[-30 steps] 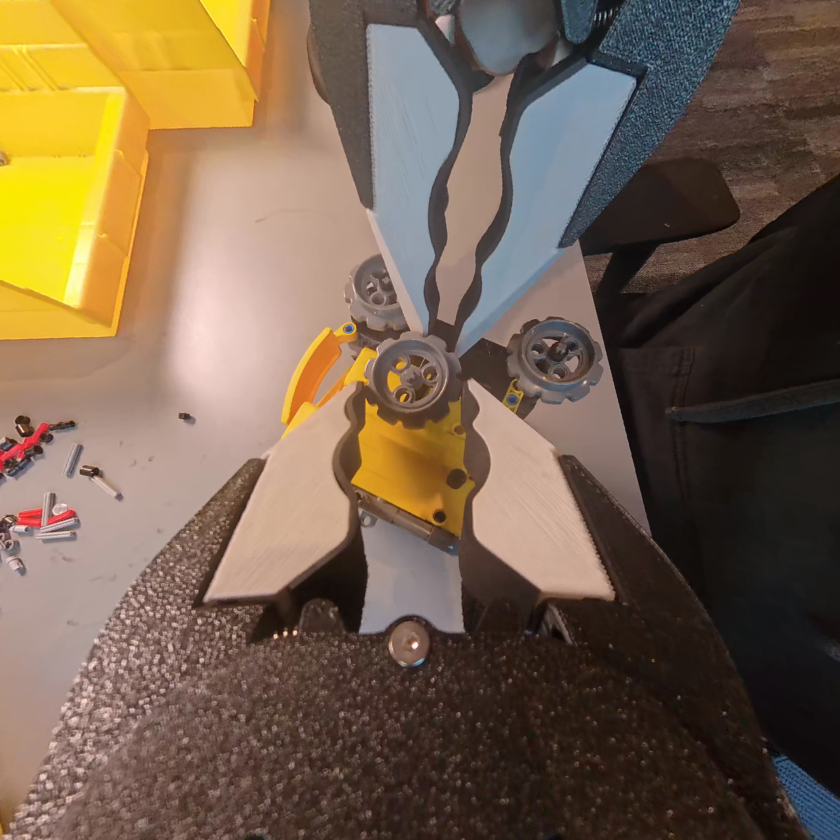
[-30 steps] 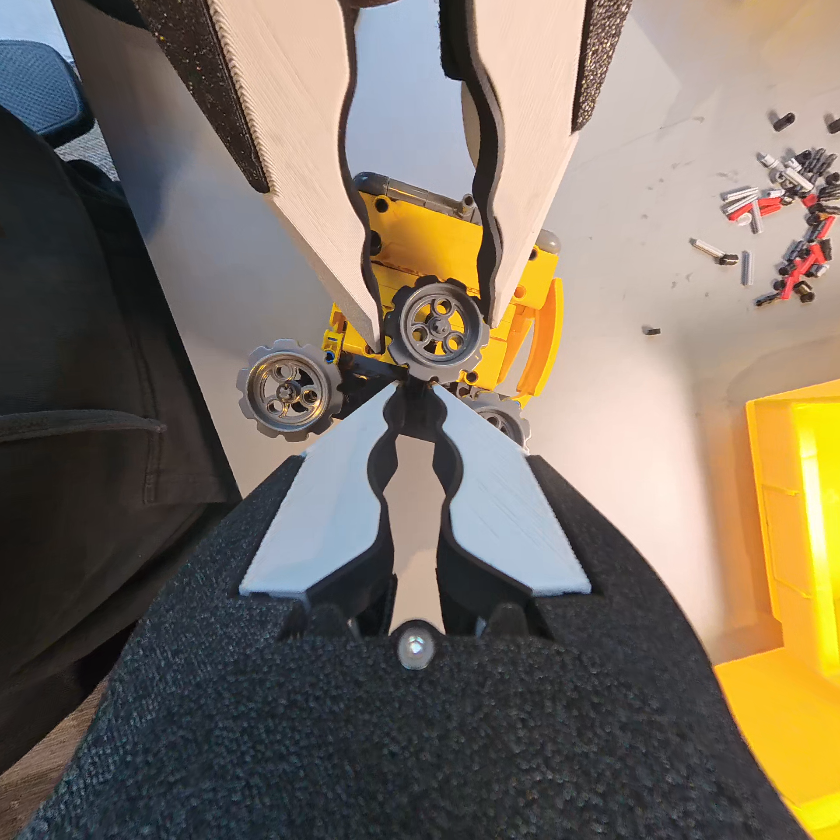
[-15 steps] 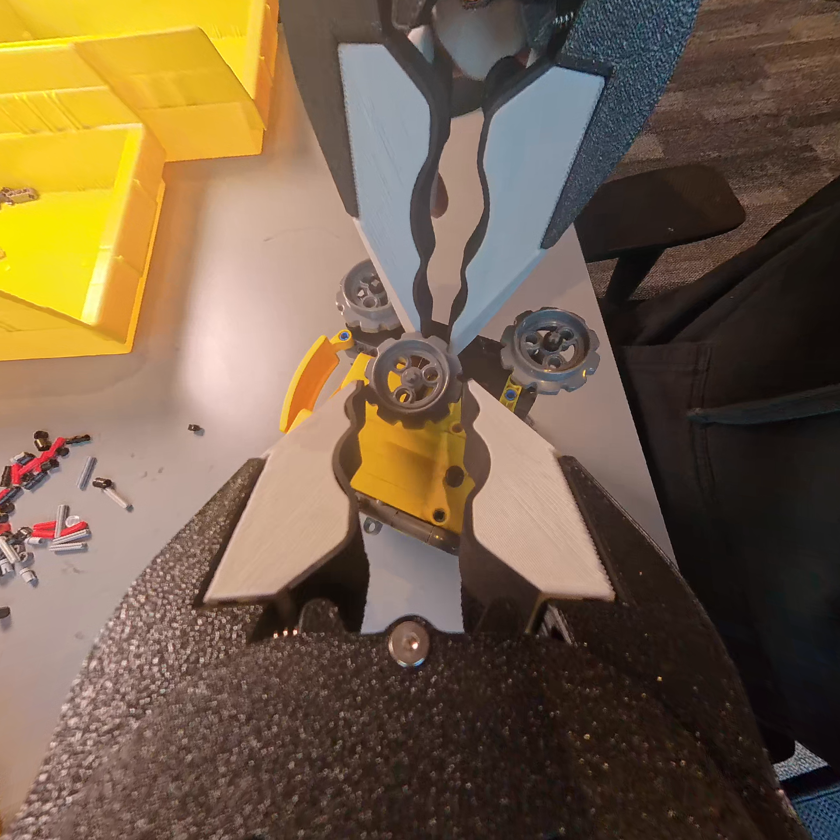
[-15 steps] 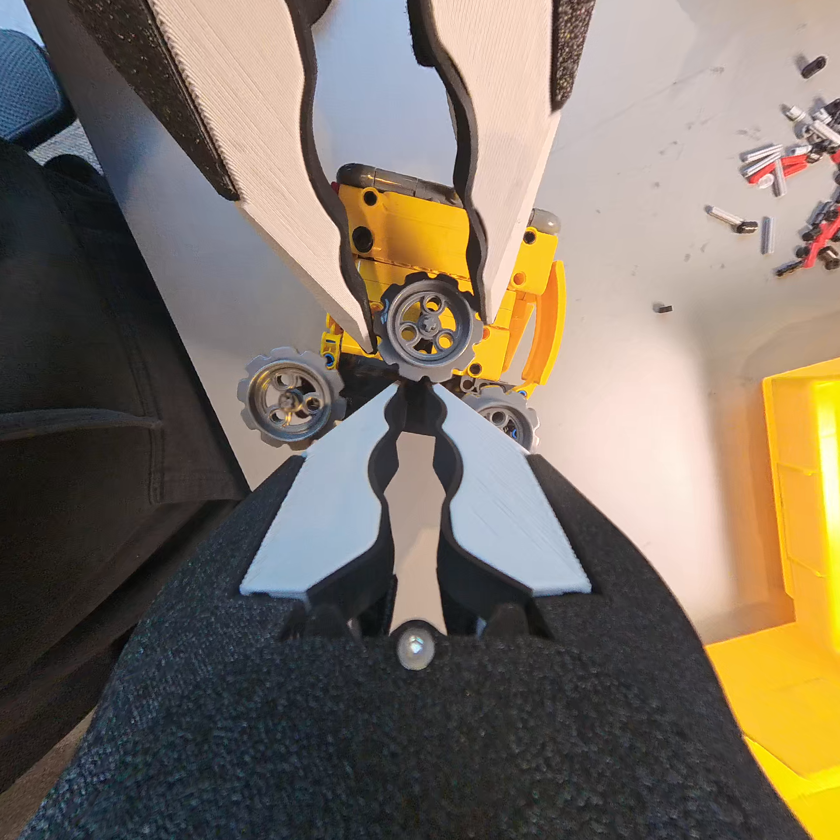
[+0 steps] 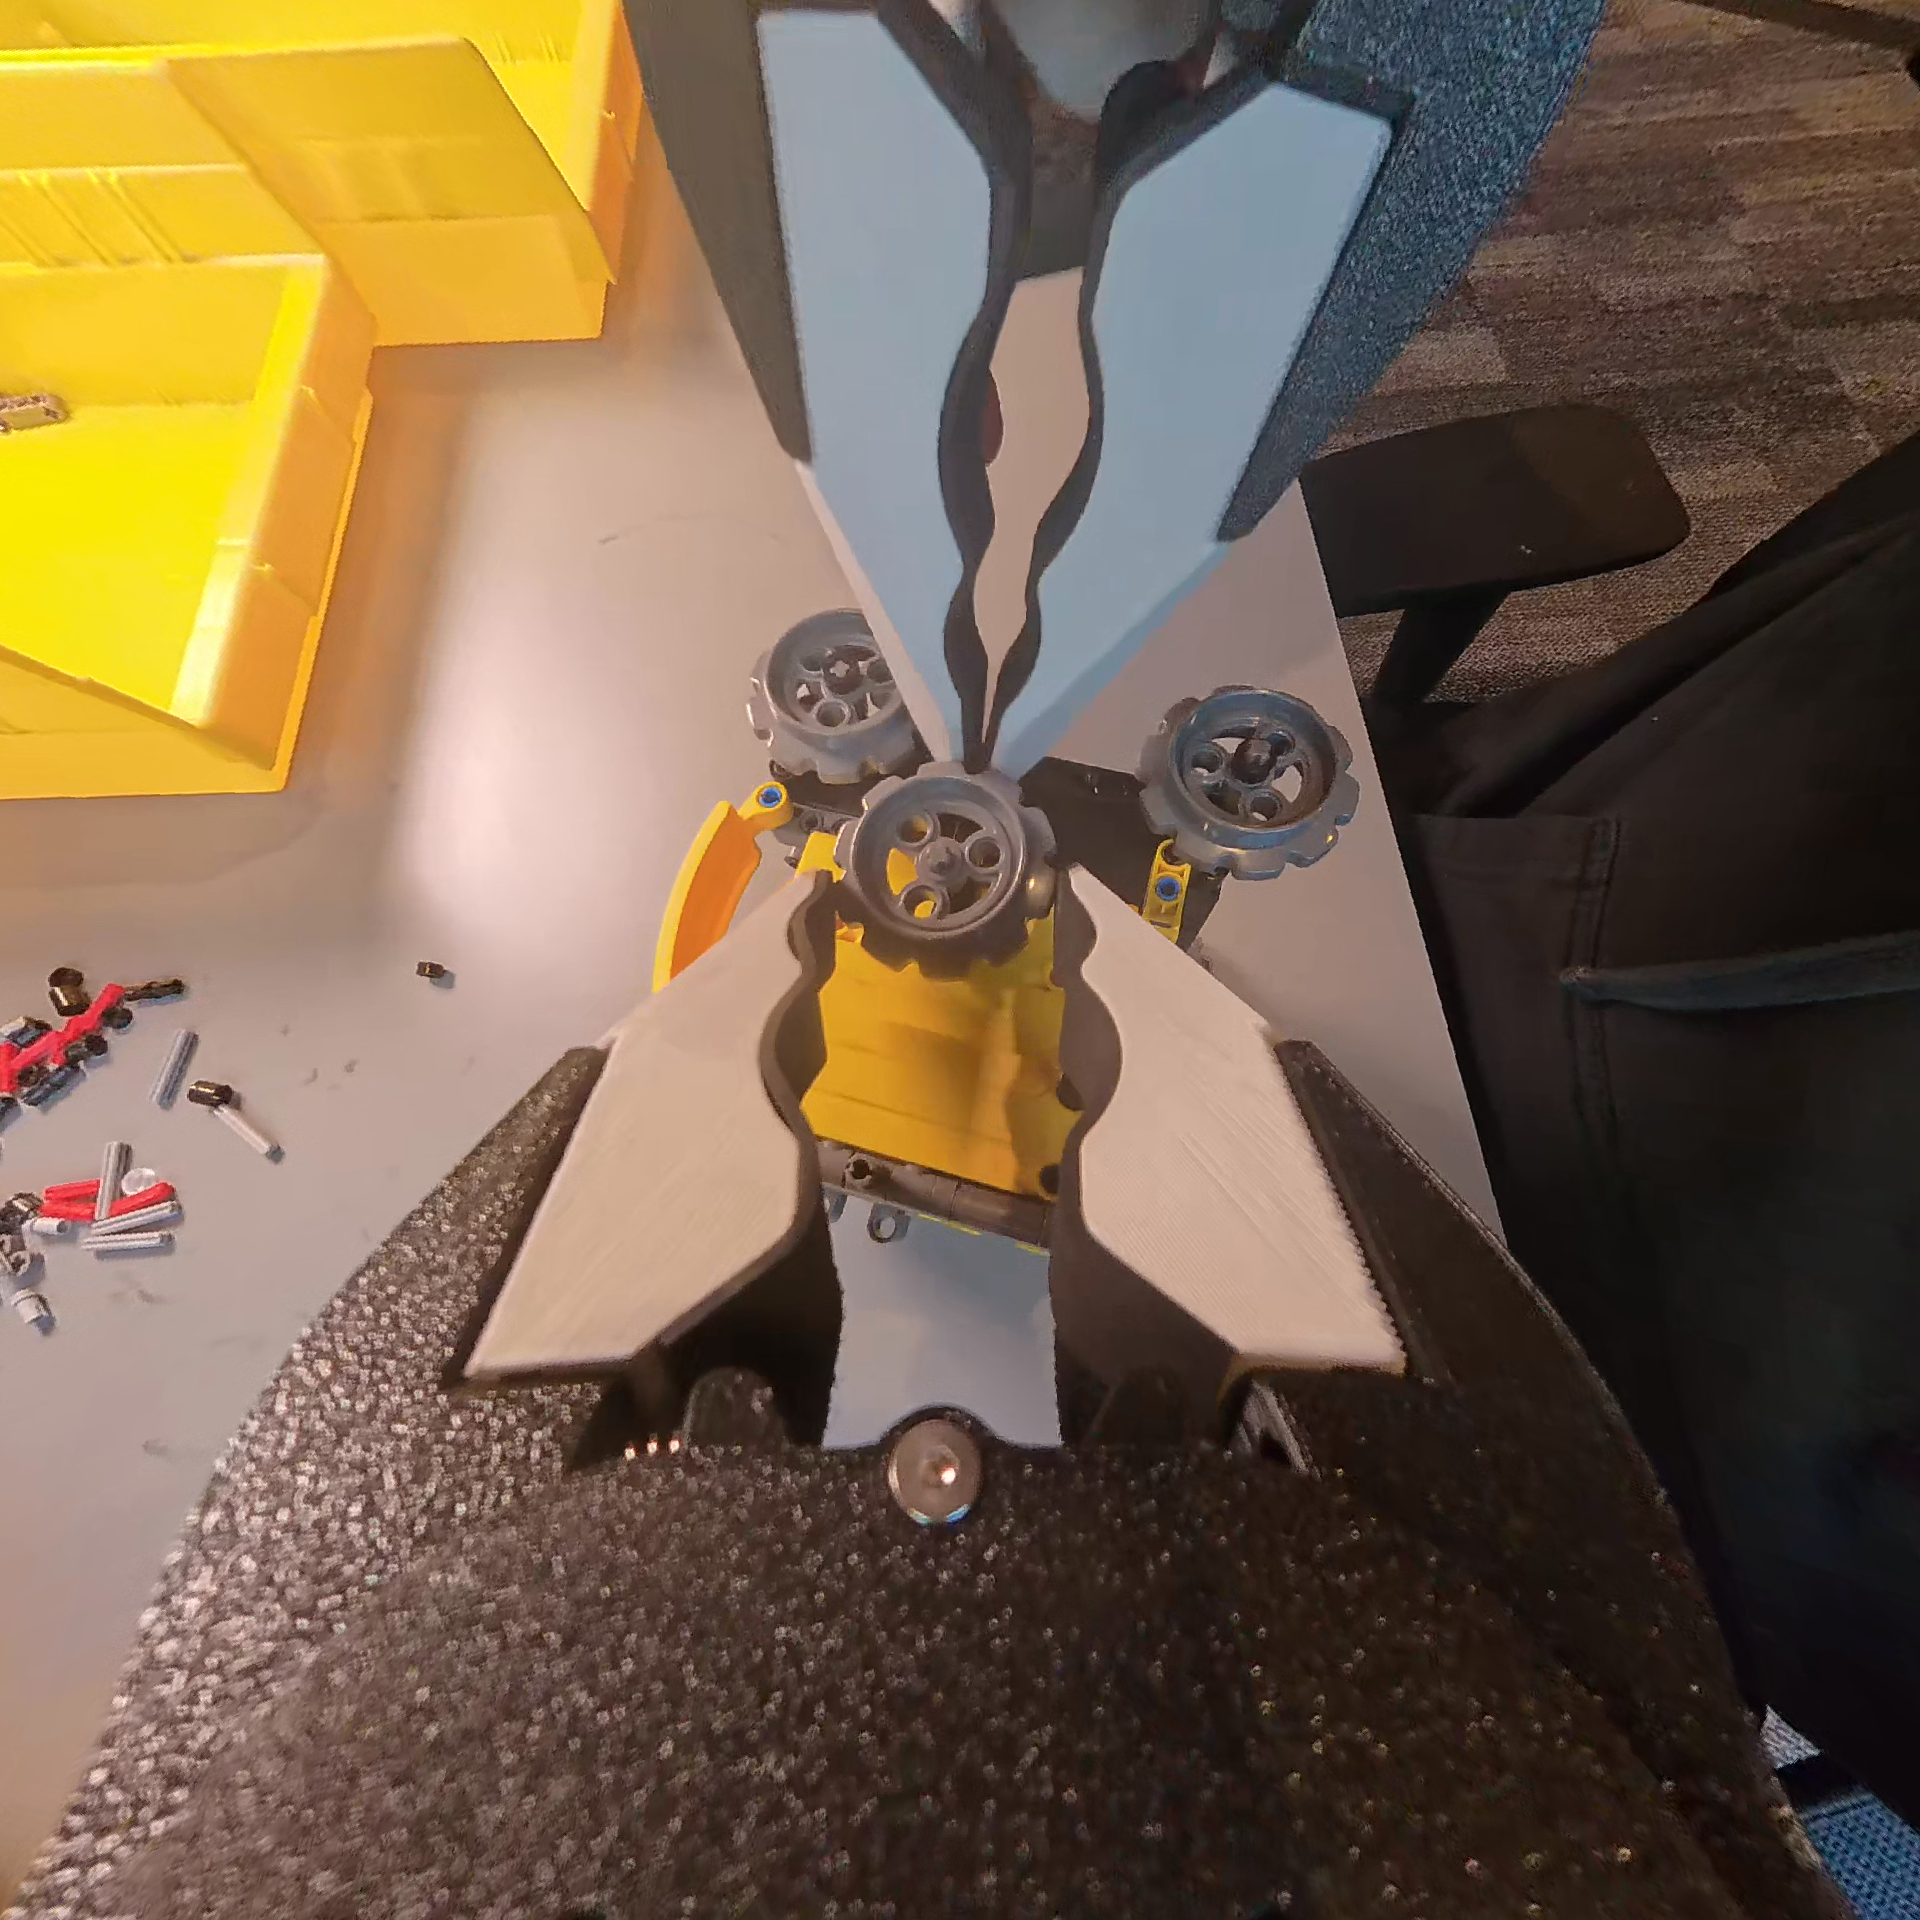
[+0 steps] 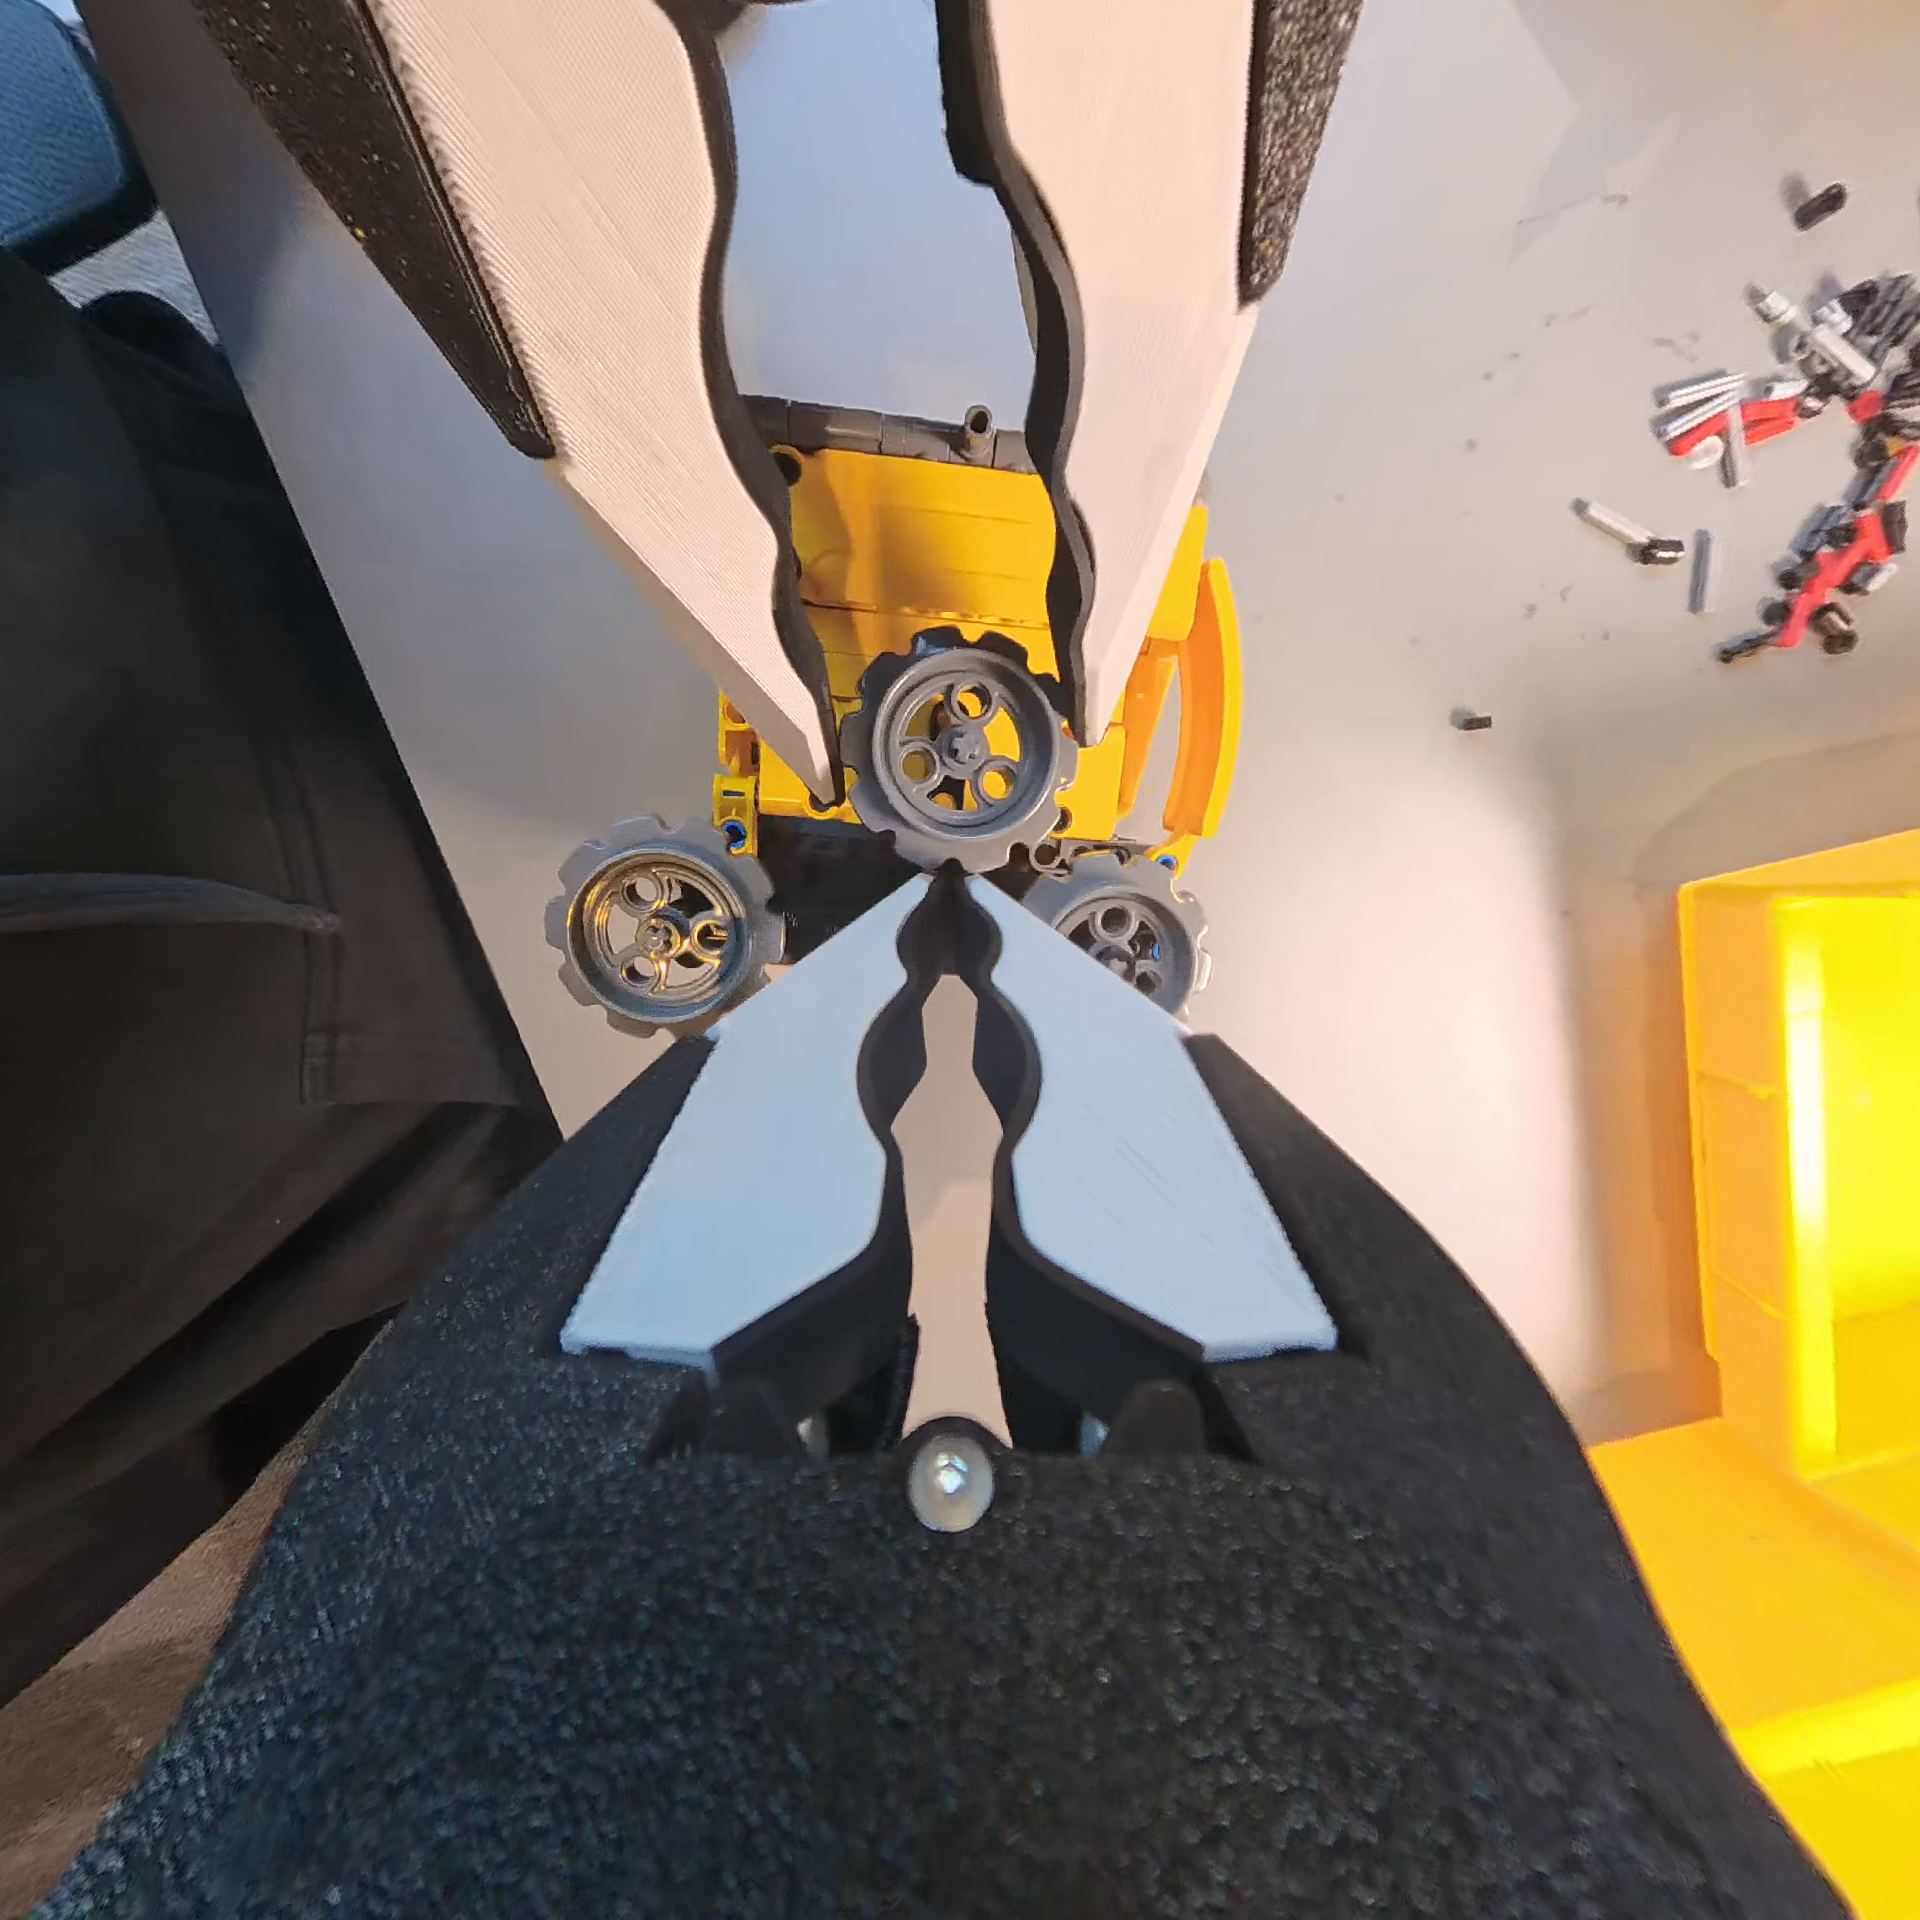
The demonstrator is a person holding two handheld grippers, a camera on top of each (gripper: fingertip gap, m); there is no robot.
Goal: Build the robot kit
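The left gripper [image 5: 940, 925] has its jaws clamped on the yellow toy car [image 5: 935, 1070], one on each side of its body. The right gripper [image 6: 948, 883] has its jaws together, and the tips touch the rim of the top grey wheel [image 6: 958, 750]. It is hard to tell if they pinch anything. Both grippers hide most of the car. It sits near the edge of the grey table [image 5: 540, 623]. Little red and grey parts [image 6: 1808, 520] lie well apart. A yellow bin [image 5: 156, 499] is cut off at the picture's edge.
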